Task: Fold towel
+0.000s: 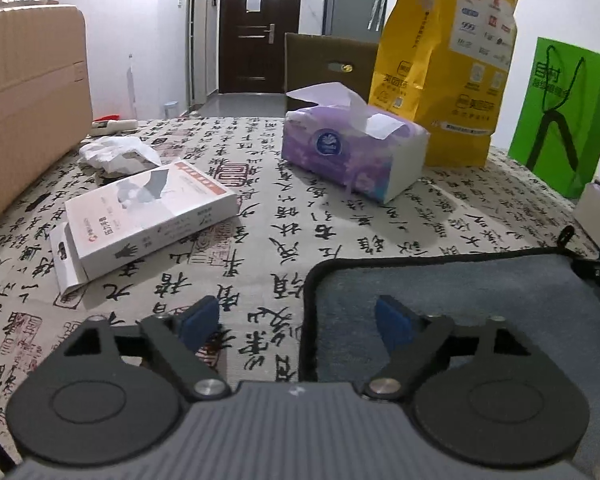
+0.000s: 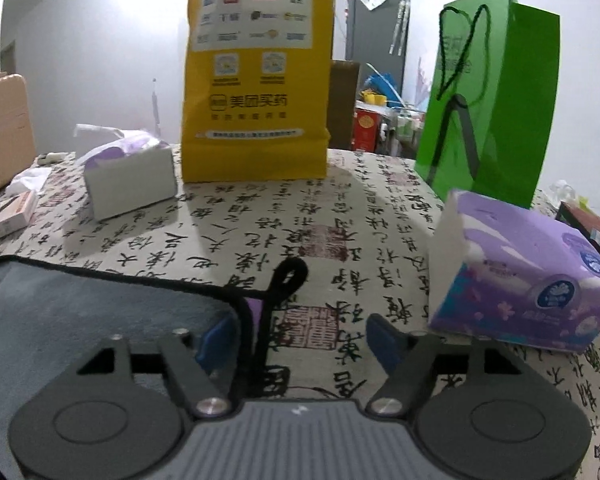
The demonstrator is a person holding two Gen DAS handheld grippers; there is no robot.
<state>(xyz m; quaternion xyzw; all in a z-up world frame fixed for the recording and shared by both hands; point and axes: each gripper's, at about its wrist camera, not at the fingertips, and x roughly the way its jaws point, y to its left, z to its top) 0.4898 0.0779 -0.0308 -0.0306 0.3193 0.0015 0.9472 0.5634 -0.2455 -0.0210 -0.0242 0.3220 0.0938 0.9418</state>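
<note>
The left gripper (image 1: 296,320) sits at the bottom centre of its view with its blue pads spread wide and nothing between them; one pad hangs over the patterned cloth, the other over the towel (image 1: 460,292). That towel is a grey-blue square with a black stitched border, lying flat in the lower right of the left wrist view, its rounded left corner just ahead of the gripper.

The right gripper (image 2: 300,340) is likewise spread and empty. It straddles the towel's right edge (image 2: 244,320), which runs up through the lower centre of the frame, while the towel's body (image 2: 80,312) fills the lower left. A black hanging loop (image 2: 290,274) pokes out from the corner onto the tabletop (image 2: 340,208).

The towel looks thin, soft and light (probably microfibre), so it should drape limply and slide easily on the cloth. Best hold, I judge, is the bound border near each corner, where the stitching gives the pads something firmer to bite; the loop alone would let the corner sag.

Further out stand a tissue pack (image 1: 352,140) at centre, a white carton (image 1: 148,216) to the left, a yellow paper bag (image 2: 256,68) behind, a green bag (image 2: 496,100) at upper right, and a second tissue pack (image 2: 524,272) right of the gripper.
</note>
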